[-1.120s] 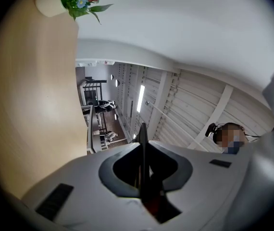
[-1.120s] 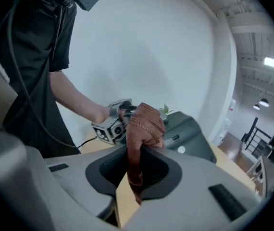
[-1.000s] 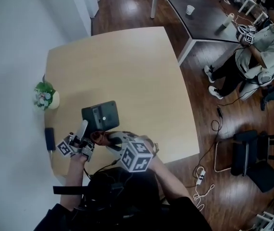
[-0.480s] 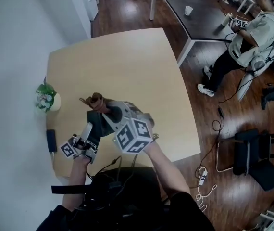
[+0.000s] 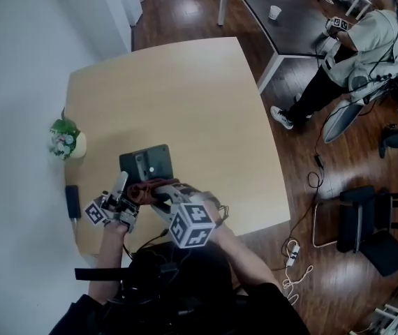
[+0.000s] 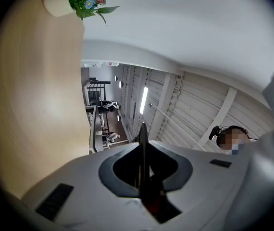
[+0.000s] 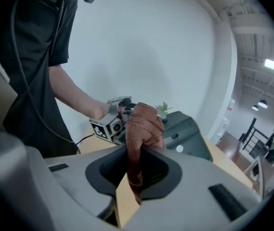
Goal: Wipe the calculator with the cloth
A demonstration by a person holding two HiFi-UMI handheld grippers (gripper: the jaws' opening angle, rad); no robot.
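left gripper [image 6: 143,177]: clamped on calculator [image 5: 149,162] edge
right gripper [image 7: 136,170]: clenched on cloth [image 7: 144,126]
cloth: laid against near edge of calculator

The bench [image 5: 185,89] is pale wood with a smooth, matt face, and the floor [image 5: 185,12] is dark wood boards with a glossy shine. The cloth [image 7: 144,124] is a rust-brown textile with a ribbed, rough weave. The calculator [image 7: 190,131] looks like dark matt plastic, and the right gripper [image 7: 136,150] has a smooth, matt grey plastic shell.
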